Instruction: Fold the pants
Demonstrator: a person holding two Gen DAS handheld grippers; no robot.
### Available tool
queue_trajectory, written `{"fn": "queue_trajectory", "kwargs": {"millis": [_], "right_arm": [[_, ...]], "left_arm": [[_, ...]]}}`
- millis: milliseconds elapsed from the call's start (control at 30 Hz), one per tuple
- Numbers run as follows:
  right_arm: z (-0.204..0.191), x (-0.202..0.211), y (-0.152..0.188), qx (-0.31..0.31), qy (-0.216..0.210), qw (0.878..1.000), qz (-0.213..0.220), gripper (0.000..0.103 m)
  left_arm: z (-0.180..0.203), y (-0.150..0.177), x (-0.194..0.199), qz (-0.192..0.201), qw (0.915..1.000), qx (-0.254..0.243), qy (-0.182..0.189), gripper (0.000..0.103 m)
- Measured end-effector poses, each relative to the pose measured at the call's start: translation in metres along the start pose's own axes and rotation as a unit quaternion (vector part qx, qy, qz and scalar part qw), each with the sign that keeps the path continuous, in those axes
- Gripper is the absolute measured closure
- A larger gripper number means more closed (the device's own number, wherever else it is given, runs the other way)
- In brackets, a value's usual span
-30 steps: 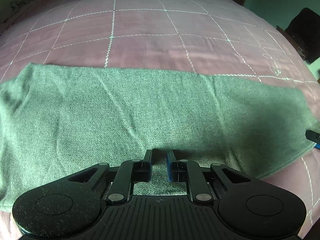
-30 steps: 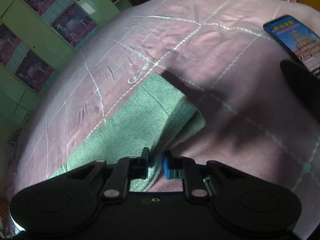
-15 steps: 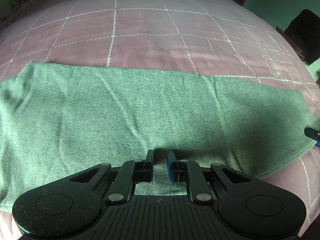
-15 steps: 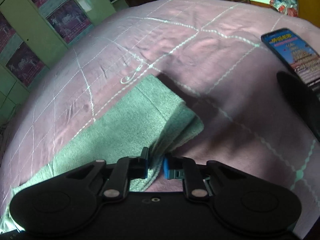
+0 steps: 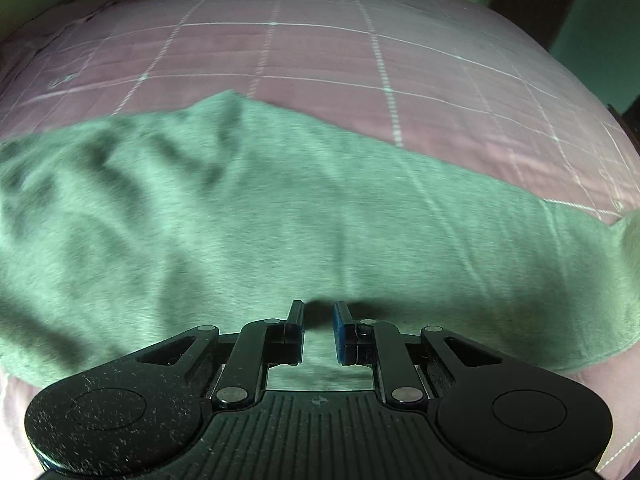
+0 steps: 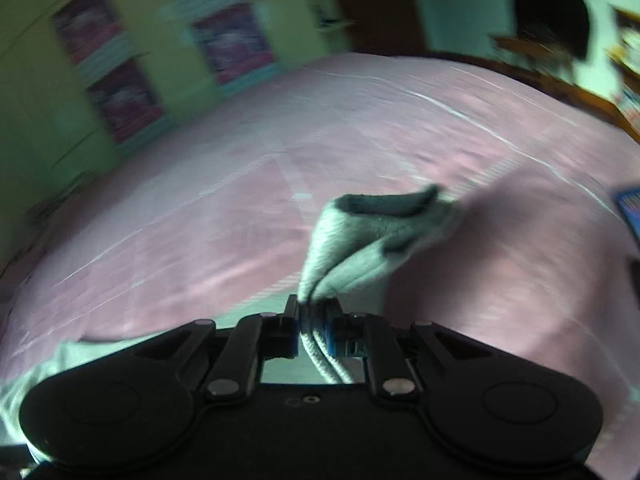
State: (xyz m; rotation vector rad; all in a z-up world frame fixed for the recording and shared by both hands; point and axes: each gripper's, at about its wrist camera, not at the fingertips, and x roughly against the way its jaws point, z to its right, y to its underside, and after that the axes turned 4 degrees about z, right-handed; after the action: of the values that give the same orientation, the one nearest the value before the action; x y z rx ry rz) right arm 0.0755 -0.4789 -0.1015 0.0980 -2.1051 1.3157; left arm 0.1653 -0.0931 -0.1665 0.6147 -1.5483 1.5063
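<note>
1. Left wrist view: the pants (image 5: 280, 216) lie as a long grey-green band across the pink bed (image 5: 320, 52), their long axis running side to side, one end off past the left edge and the other rising at the far right edge. The left gripper (image 5: 318, 320) sits over the near edge of the pants about midway along them, its jaws parted with cloth showing in the gap; whether the pads actually pinch that cloth I cannot tell. The cloth left of the gripper is ruffled into ridges (blurred, so the detail is uncertain).

2. Left wrist view, how to do it well: I judge the step to be folding one end over toward the other. The left gripper should pin the middle of the pants firmly so the band does not drag along the bed.

3. Right wrist view: the right gripper (image 6: 314, 314) is clamped on the pants end (image 6: 360, 240), several layers bunched between the pads, and the cloth stands up off the bed (image 6: 200, 208) and points away from the camera. The view is motion-blurred. A phone (image 6: 630, 208) lies on the bed at the right edge, well apart from the pants.

4. Right wrist view, how to do it well: carry the end level along the pants' long axis, keeping both layers gripped, and lay edges flush.
</note>
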Motion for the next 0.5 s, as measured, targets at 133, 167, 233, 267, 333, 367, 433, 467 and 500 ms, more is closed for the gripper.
{"fn": "queue_trajectory", "kwargs": {"millis": [133, 167, 233, 267, 333, 367, 433, 467, 500], "right_arm": [[-0.070, -0.014, 0.010, 0.065, -0.073, 0.995, -0.014, 0.091], [-0.087, -0.019, 0.016, 0.081, -0.093, 0.992, -0.024, 0.091], [-0.116, -0.030, 0.033, 0.105, -0.121, 0.986, -0.048, 0.091], [-0.127, -0.037, 0.044, 0.115, -0.134, 0.982, -0.068, 0.090], [-0.142, -0.056, 0.068, 0.129, -0.153, 0.972, -0.123, 0.078], [-0.146, -0.067, 0.080, 0.137, -0.155, 0.966, -0.157, 0.076], [-0.145, -0.077, 0.096, 0.137, -0.154, 0.960, -0.188, 0.073], [-0.143, -0.073, 0.095, 0.133, -0.157, 0.962, -0.180, 0.072], [-0.140, -0.071, 0.091, 0.125, -0.163, 0.962, -0.181, 0.069]], "left_arm": [[-0.024, 0.003, 0.003, 0.000, 0.9998, 0.019, -0.007, 0.089], [-0.028, 0.003, 0.003, -0.001, 0.9997, 0.025, -0.006, 0.089], [-0.034, 0.005, 0.004, -0.004, 0.9994, 0.033, -0.007, 0.089], [-0.036, 0.006, 0.003, -0.005, 0.9993, 0.035, -0.005, 0.089], [-0.039, 0.008, 0.001, -0.011, 0.9992, 0.039, 0.000, 0.089], [-0.039, 0.008, 0.000, -0.012, 0.9991, 0.039, 0.003, 0.089], [-0.038, 0.006, 0.000, -0.017, 0.9987, 0.044, 0.019, 0.089], [-0.038, 0.006, 0.000, -0.021, 0.9980, 0.051, 0.031, 0.089], [-0.037, 0.005, 0.000, -0.025, 0.9968, 0.060, 0.046, 0.089]]}}
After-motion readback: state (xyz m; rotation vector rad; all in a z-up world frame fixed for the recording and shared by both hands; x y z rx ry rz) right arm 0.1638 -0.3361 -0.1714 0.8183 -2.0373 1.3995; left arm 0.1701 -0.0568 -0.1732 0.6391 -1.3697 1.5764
